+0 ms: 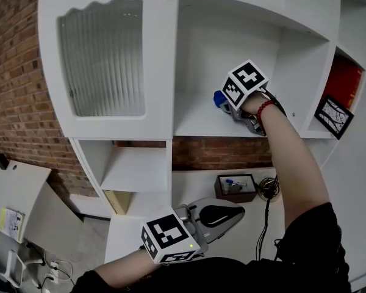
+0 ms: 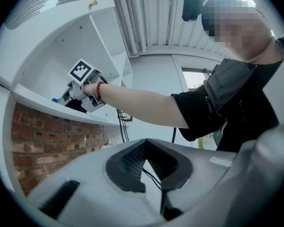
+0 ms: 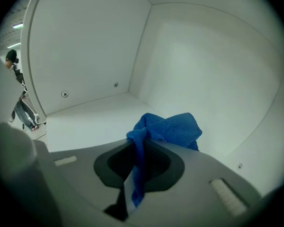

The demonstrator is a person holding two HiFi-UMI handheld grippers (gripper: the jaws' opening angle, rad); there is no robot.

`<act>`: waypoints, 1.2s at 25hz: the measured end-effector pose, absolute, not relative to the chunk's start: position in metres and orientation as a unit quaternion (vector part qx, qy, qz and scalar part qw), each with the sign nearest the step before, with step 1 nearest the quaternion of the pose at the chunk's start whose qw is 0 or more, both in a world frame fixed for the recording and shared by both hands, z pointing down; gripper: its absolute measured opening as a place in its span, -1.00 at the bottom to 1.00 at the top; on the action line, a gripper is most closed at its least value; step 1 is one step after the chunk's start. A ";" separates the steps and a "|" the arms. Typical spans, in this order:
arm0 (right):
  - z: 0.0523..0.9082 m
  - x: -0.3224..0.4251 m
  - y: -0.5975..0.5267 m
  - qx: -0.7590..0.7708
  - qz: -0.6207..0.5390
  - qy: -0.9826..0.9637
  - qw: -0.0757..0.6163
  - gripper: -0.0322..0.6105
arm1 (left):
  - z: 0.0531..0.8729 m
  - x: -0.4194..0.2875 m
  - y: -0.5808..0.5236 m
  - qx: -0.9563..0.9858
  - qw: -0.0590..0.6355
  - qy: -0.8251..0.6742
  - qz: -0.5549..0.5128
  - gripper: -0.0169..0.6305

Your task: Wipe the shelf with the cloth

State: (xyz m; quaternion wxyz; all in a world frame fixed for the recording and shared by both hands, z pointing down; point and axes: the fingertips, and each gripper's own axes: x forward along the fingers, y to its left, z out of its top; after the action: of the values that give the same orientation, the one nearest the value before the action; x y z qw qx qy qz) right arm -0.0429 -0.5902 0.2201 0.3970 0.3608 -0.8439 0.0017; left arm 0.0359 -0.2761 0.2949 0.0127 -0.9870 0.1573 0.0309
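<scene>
The white shelf (image 1: 194, 118) is an open compartment beside a cabinet door. My right gripper (image 1: 230, 105) reaches into it, shut on a bunched blue cloth (image 1: 219, 97) that rests on the shelf floor near the middle. In the right gripper view the cloth (image 3: 173, 129) bulges past the closed jaws of the right gripper (image 3: 144, 143), with a strip trailing back between them over the shelf floor (image 3: 92, 117). My left gripper (image 1: 239, 212) hangs low by my body, shut and holding nothing. The left gripper view shows the left gripper (image 2: 144, 143) pointing up at the right gripper (image 2: 68, 97).
A ribbed glass cabinet door (image 1: 104, 54) stands left of the compartment. A brick wall (image 1: 12, 72) runs behind. Below, a counter holds a brown box (image 1: 235, 185) and cables (image 1: 267, 191). A framed picture (image 1: 333, 116) leans in the right-hand compartment.
</scene>
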 end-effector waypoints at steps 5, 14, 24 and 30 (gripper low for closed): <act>0.220 -0.003 -0.599 0.390 0.022 -0.833 0.391 -0.79 | 0.297 0.042 -0.272 -0.988 0.017 0.154 0.023 -0.94; 0.220 0.070 -0.619 0.457 0.077 -0.807 0.367 -0.79 | 0.298 0.047 -0.269 -0.988 0.018 0.152 0.020 -0.94; 0.210 0.099 -0.622 0.524 0.010 -0.742 0.420 -0.79 | 0.300 0.044 -0.263 -0.987 0.015 0.155 0.029 -0.94; 0.178 -0.027 -0.572 0.366 -0.031 -0.872 0.323 -0.79 | 0.300 0.046 -0.261 -0.988 0.016 0.152 0.031 -0.94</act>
State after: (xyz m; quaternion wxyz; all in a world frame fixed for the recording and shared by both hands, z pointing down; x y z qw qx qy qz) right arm -0.0274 -0.5723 0.1783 0.3235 0.3659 -0.8721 -0.0313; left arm 0.0458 -0.2610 0.2999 0.0157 -0.9878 0.1521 0.0306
